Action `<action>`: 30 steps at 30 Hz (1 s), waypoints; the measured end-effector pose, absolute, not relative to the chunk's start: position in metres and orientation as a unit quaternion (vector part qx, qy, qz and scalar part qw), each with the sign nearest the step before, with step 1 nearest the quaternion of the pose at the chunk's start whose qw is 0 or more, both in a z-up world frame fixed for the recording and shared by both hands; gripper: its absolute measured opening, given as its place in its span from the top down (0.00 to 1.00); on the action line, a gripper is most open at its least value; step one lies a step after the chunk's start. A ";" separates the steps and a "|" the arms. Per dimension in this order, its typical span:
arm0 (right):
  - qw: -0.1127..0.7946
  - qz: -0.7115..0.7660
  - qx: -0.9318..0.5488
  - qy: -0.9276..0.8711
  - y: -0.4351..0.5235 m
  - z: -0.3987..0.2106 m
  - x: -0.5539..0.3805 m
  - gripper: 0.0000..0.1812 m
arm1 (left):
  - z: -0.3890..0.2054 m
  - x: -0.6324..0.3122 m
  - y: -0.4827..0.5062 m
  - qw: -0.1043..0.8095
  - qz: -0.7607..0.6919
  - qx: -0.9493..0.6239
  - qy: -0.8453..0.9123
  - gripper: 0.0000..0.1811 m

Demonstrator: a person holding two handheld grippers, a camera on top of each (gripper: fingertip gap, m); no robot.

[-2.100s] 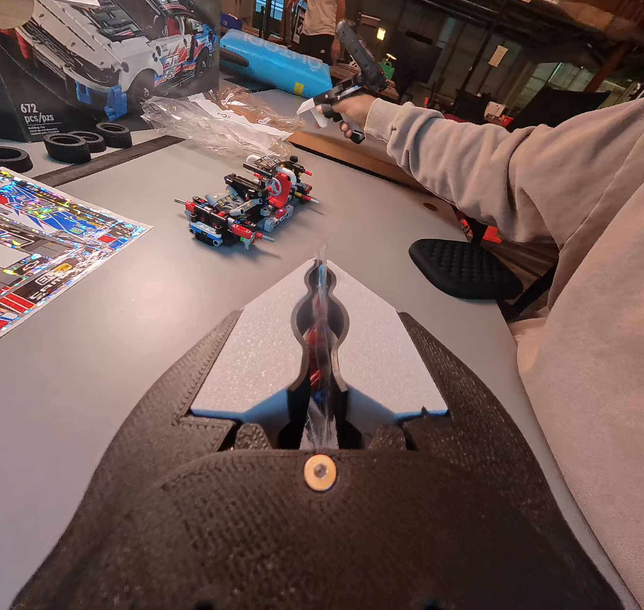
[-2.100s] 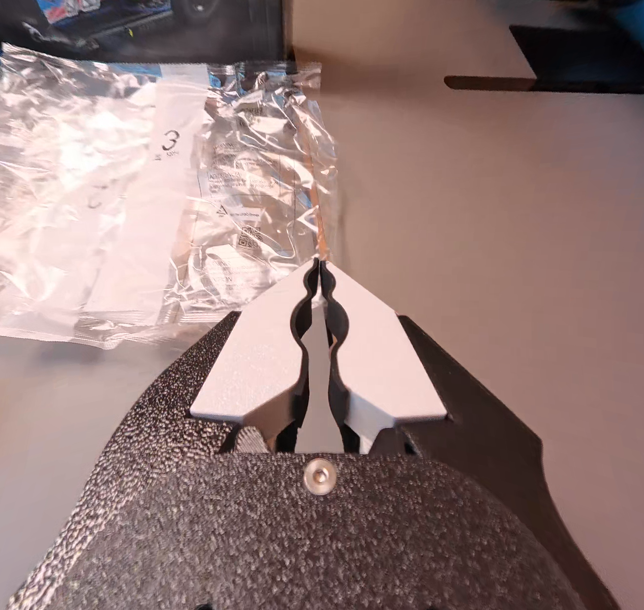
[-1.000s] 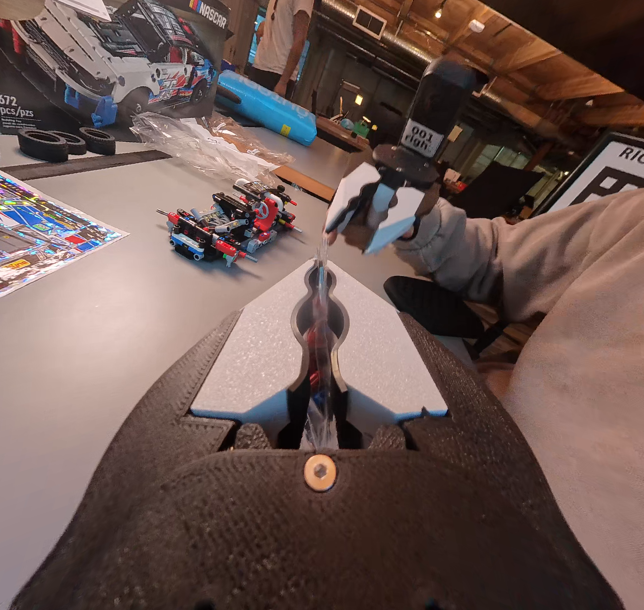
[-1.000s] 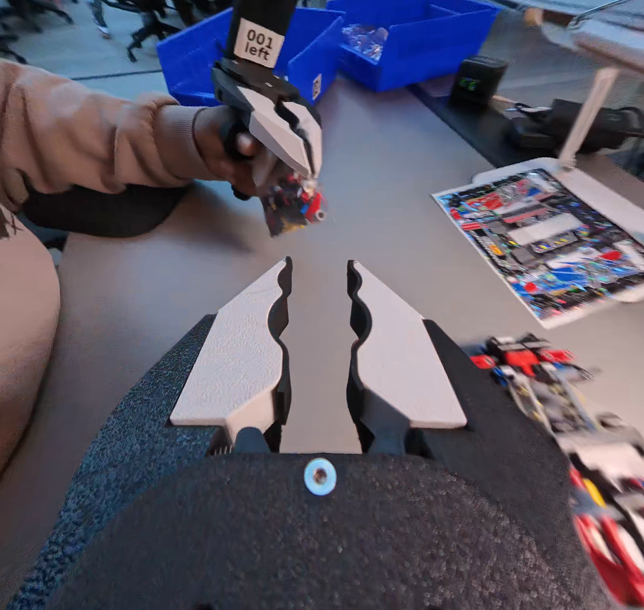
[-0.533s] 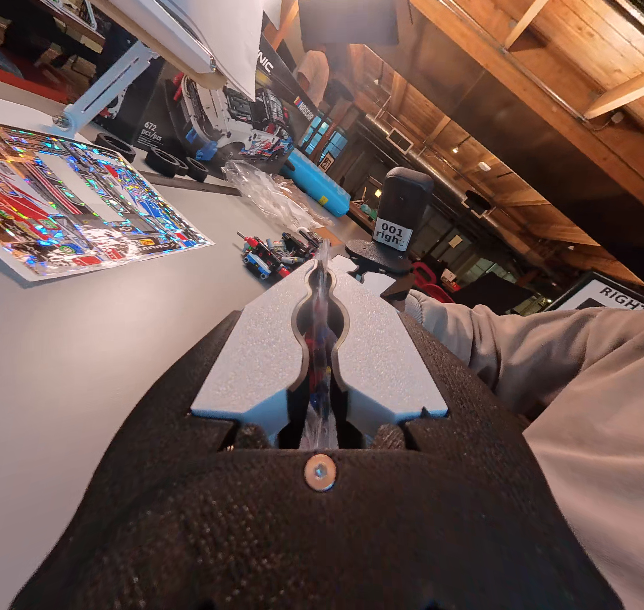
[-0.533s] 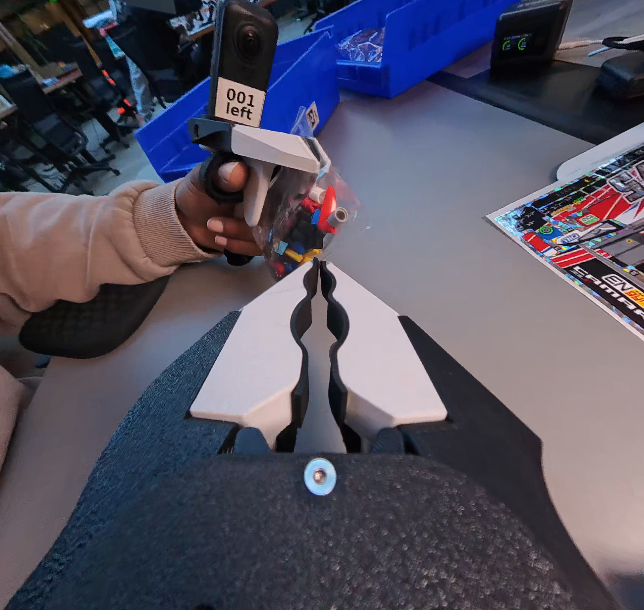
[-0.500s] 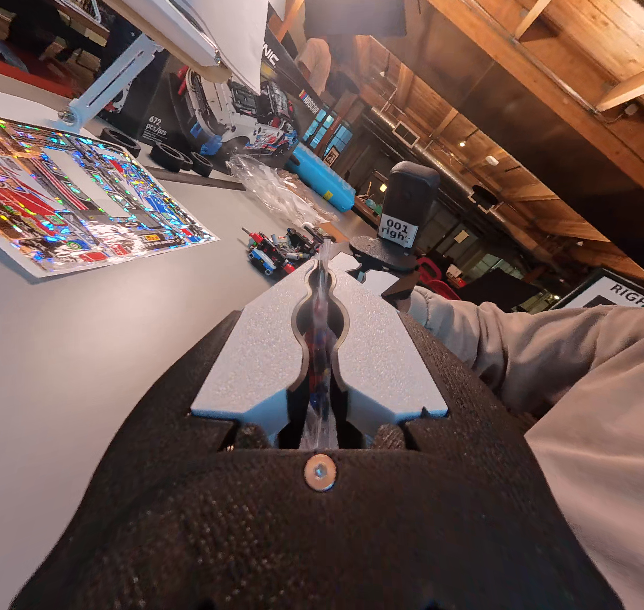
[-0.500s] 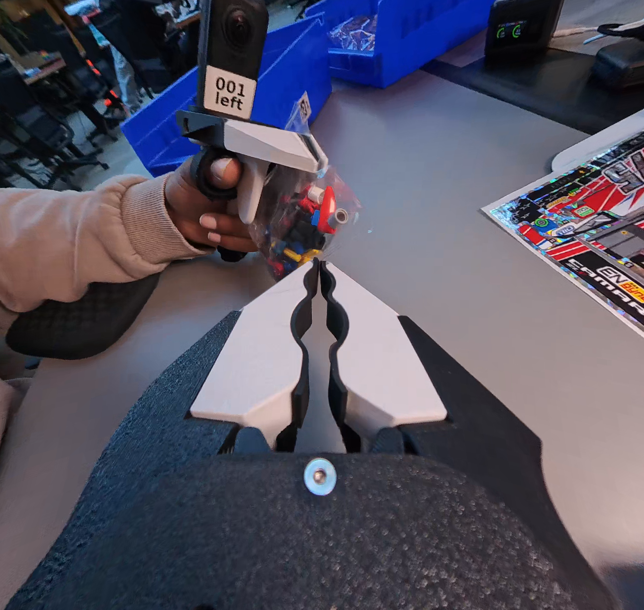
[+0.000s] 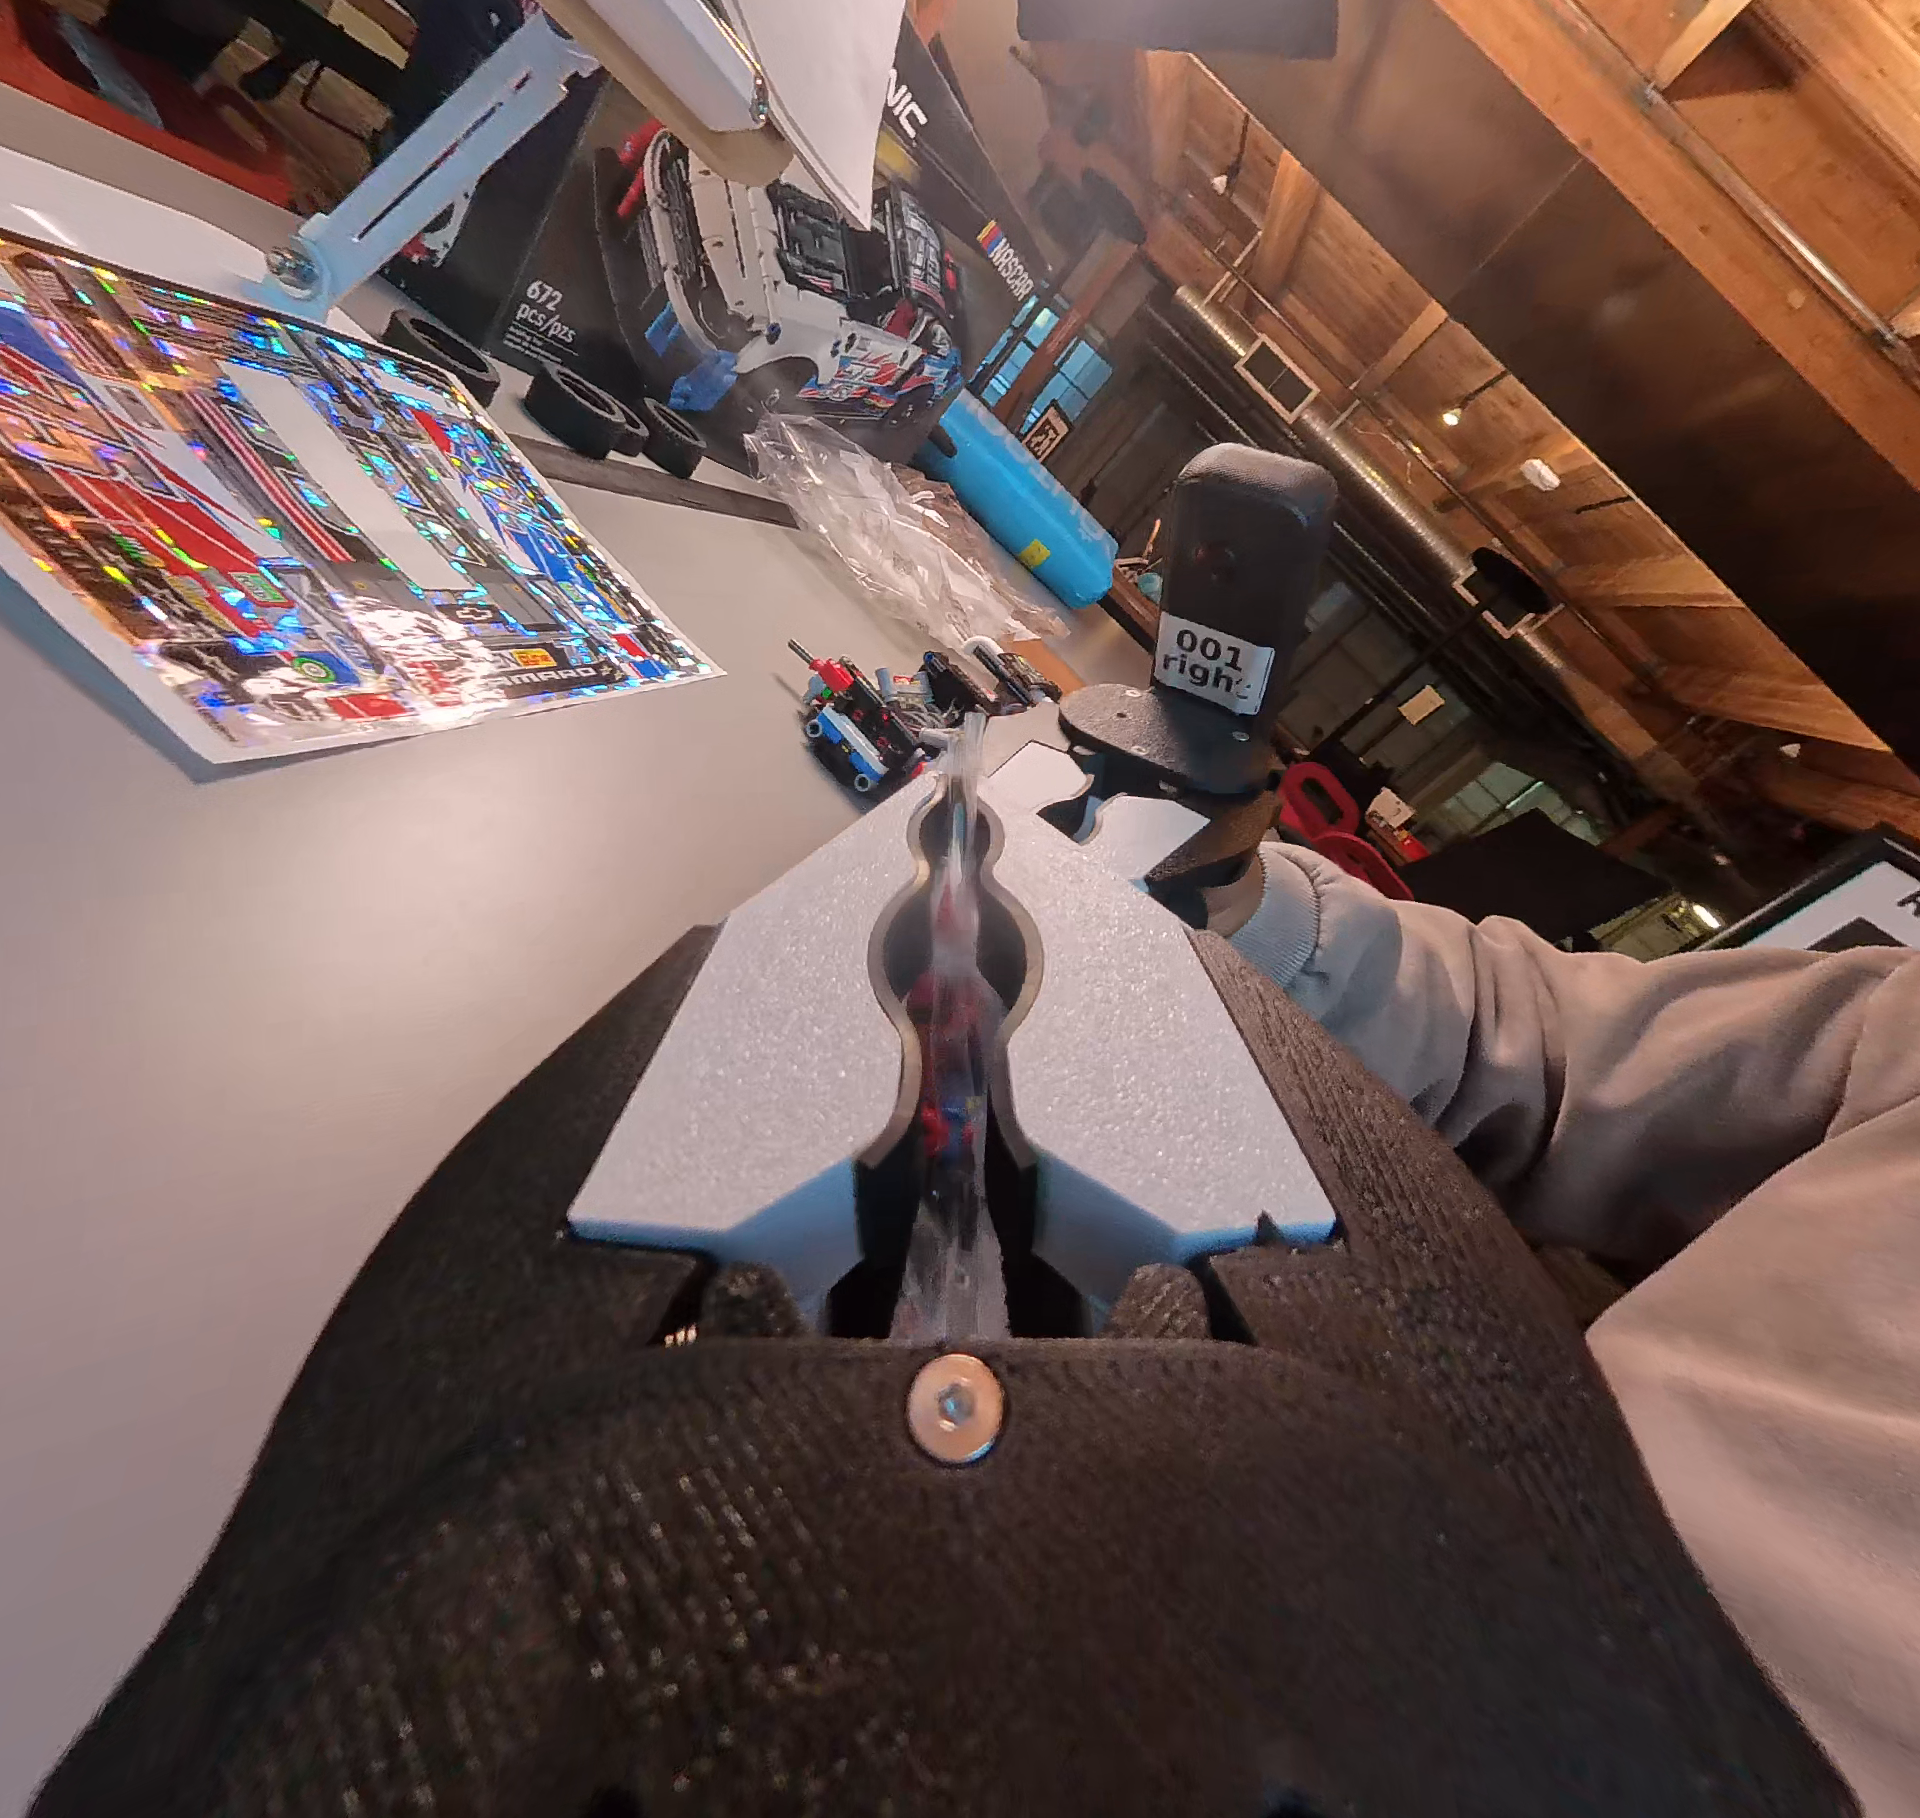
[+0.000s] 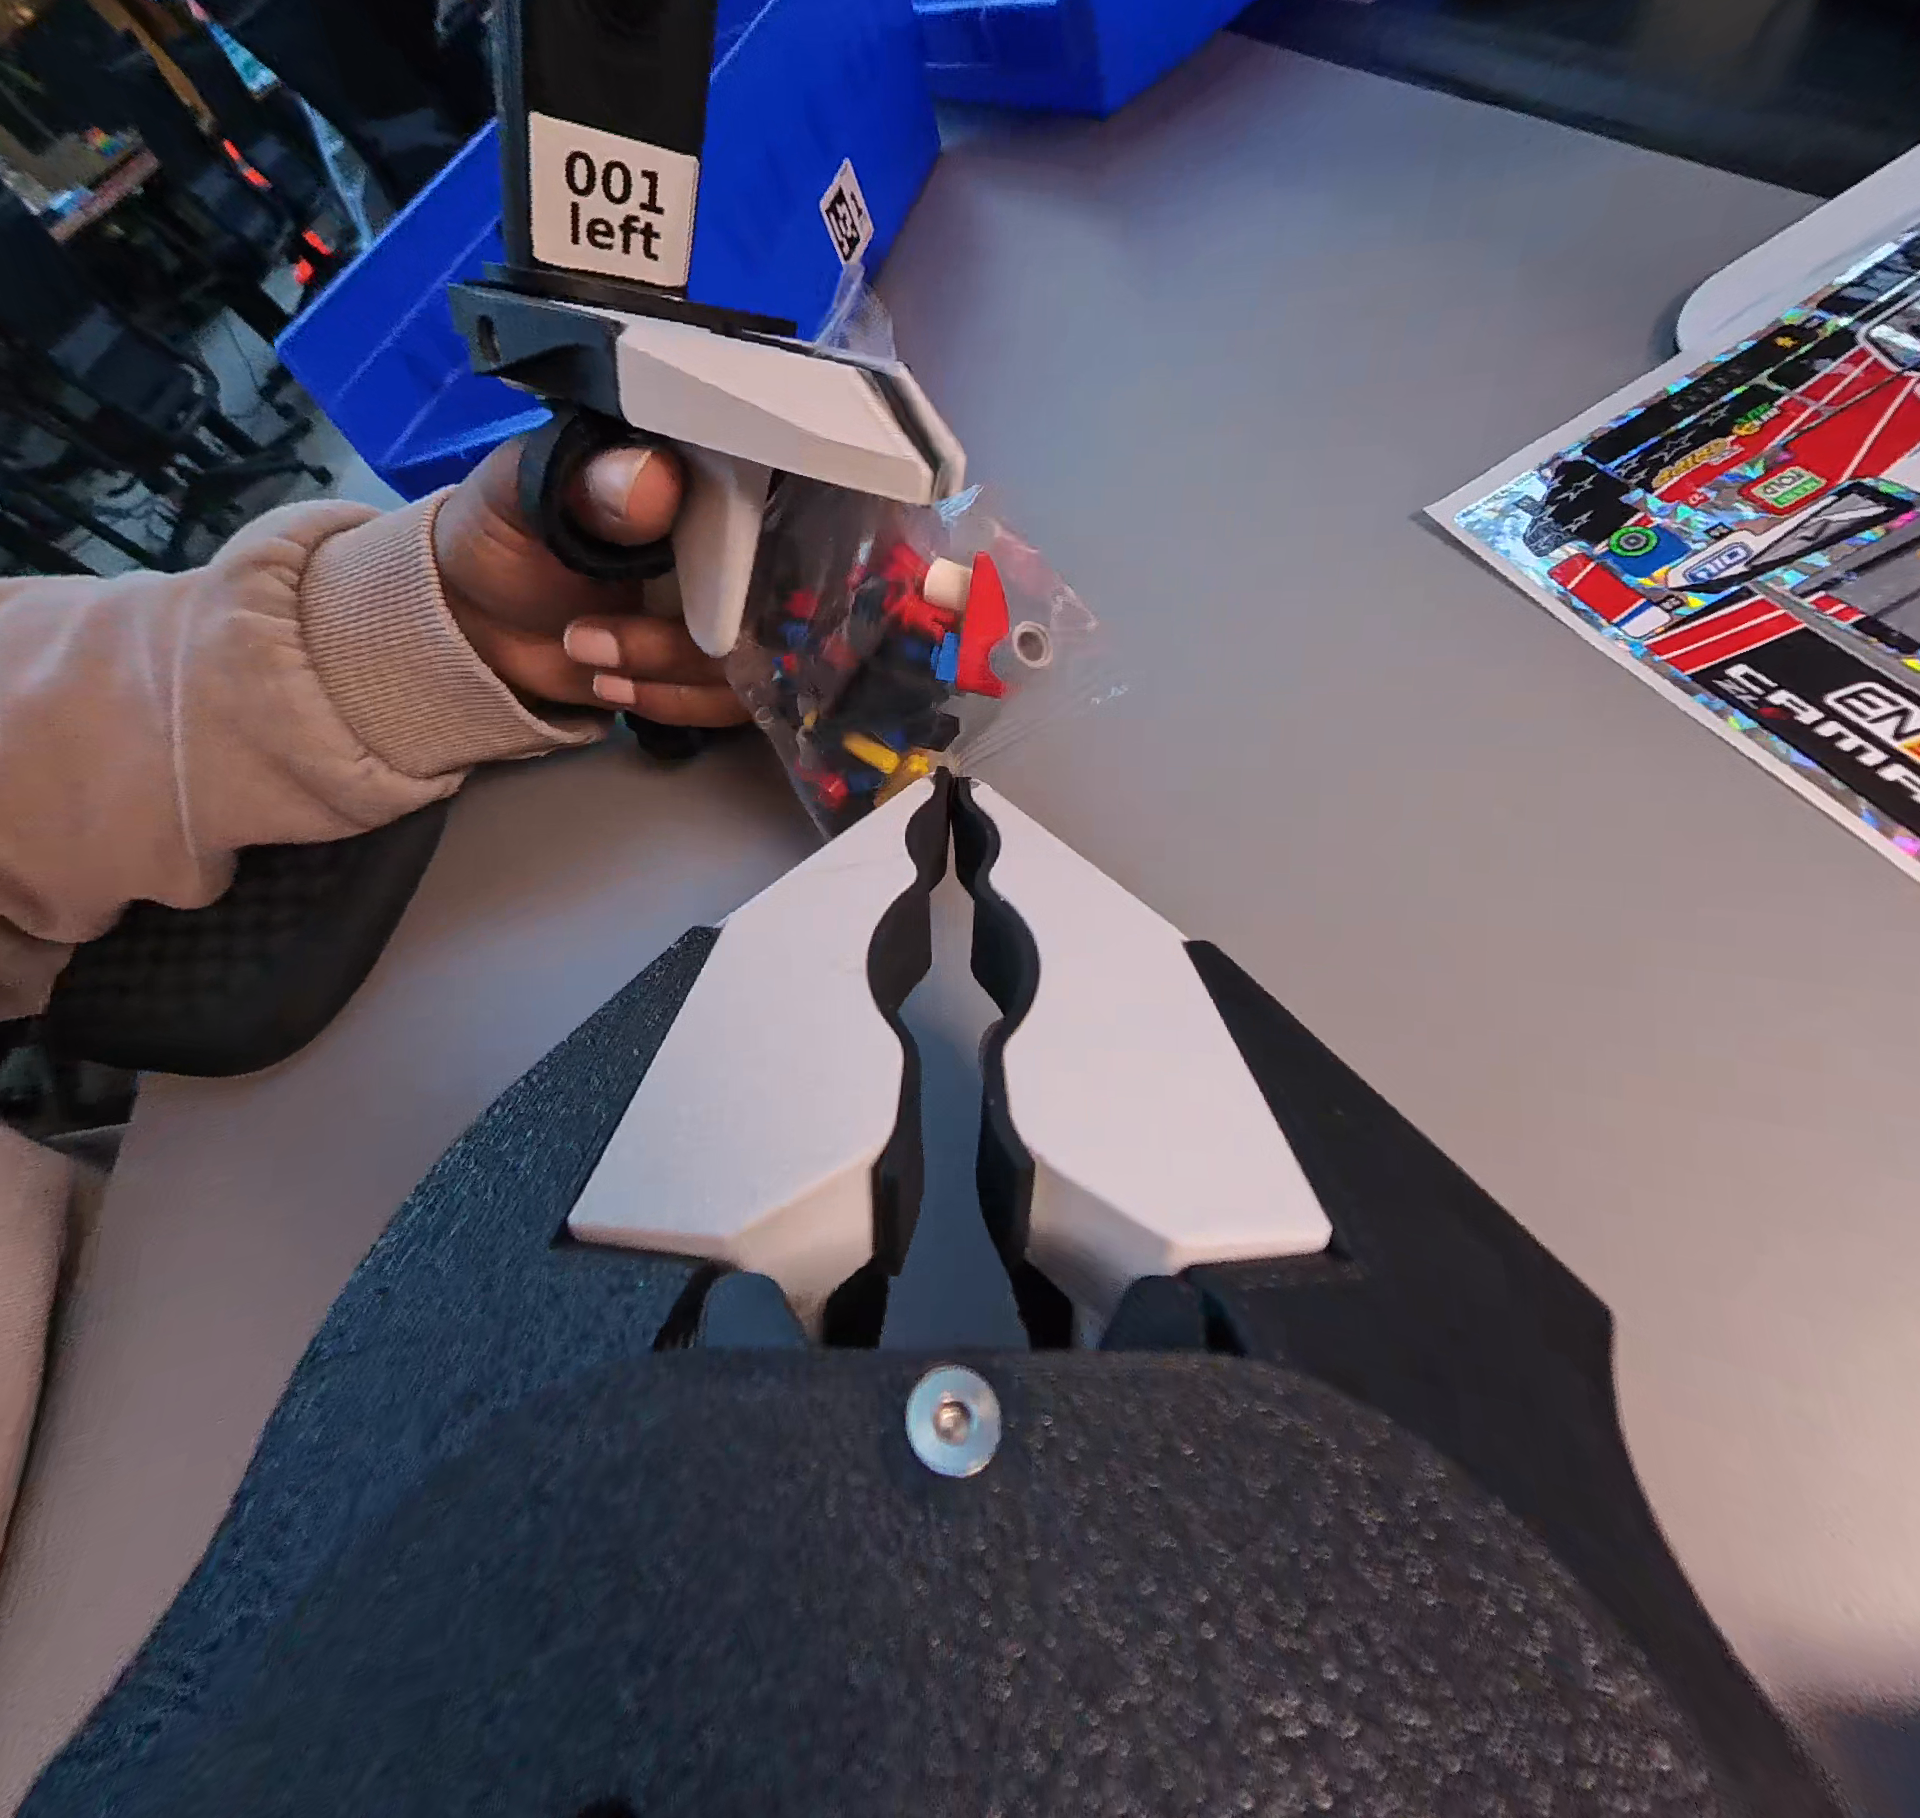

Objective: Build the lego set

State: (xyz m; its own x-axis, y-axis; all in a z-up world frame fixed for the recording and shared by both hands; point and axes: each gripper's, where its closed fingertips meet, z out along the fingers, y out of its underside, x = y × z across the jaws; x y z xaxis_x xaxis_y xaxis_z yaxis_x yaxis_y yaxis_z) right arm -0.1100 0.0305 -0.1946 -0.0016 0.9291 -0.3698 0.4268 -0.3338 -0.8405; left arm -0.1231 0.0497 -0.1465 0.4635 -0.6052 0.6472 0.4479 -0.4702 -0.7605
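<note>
My left gripper (image 9: 961,781) is shut on the top edge of a clear plastic bag of small lego pieces (image 9: 951,1041). In the right wrist view the left gripper (image 10: 920,459) holds that bag (image 10: 894,646) hanging above the grey table (image 10: 1299,418). My right gripper (image 10: 951,792) is shut, its tips pinching the bag's lower corner, where the plastic is pulled taut. The partly built lego car chassis (image 9: 894,708) sits on the table beyond both grippers. The right gripper's camera (image 9: 1236,563) shows just behind the left fingers.
A shiny sticker sheet (image 9: 291,542) lies to the left, also seen in the right wrist view (image 10: 1766,563). The set's box (image 9: 748,293), loose tyres (image 9: 592,412) and empty plastic bags (image 9: 894,532) lie at the back. Blue bins (image 10: 790,106) stand by the table edge. Some 5 centimeters of space lies between my two pairs of fingers.
My right gripper came over from the empty bags, was open a second ago and has shut on the bag's lower corner. My left gripper has tilted upward with the bag in it.
</note>
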 end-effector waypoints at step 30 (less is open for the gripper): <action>0.265 0.354 -0.762 -0.473 0.084 -0.227 -0.111 1.00 | -0.223 -0.159 0.058 0.406 -0.257 -0.868 0.126 1.00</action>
